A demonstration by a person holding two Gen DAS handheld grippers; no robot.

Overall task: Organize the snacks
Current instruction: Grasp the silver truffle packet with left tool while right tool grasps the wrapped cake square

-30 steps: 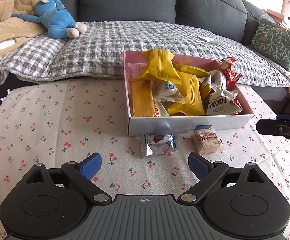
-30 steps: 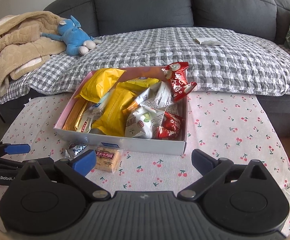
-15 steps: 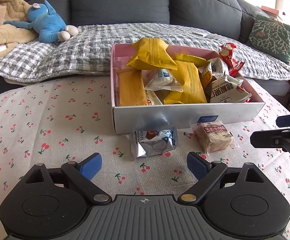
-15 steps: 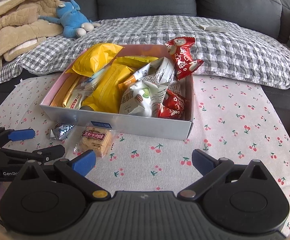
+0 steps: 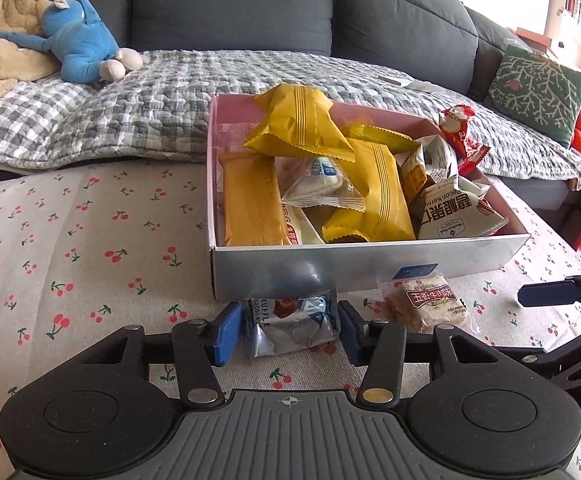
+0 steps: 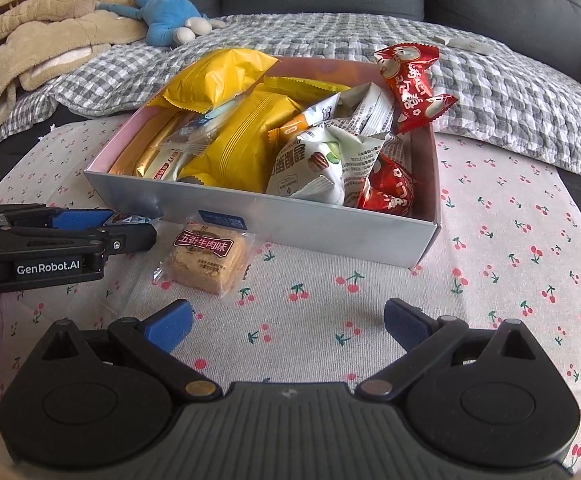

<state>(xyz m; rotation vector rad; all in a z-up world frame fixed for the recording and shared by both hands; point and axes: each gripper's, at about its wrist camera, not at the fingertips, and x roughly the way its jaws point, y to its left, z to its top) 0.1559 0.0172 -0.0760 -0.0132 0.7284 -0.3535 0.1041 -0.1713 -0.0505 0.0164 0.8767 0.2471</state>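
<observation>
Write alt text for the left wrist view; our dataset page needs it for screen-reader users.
The left gripper brackets a silver chocolate packet lying on a cherry-print cloth, just in front of a box heaped with snack packets. A clear-wrapped biscuit lies beside it, and the right gripper shows at the right edge.

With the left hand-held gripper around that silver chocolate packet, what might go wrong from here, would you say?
The silver foil chocolate packet lies against the white cardboard box wall, so the left hand-held gripper might bump it. The red candy wrapper perches on the box's rim and could fall off.
</observation>
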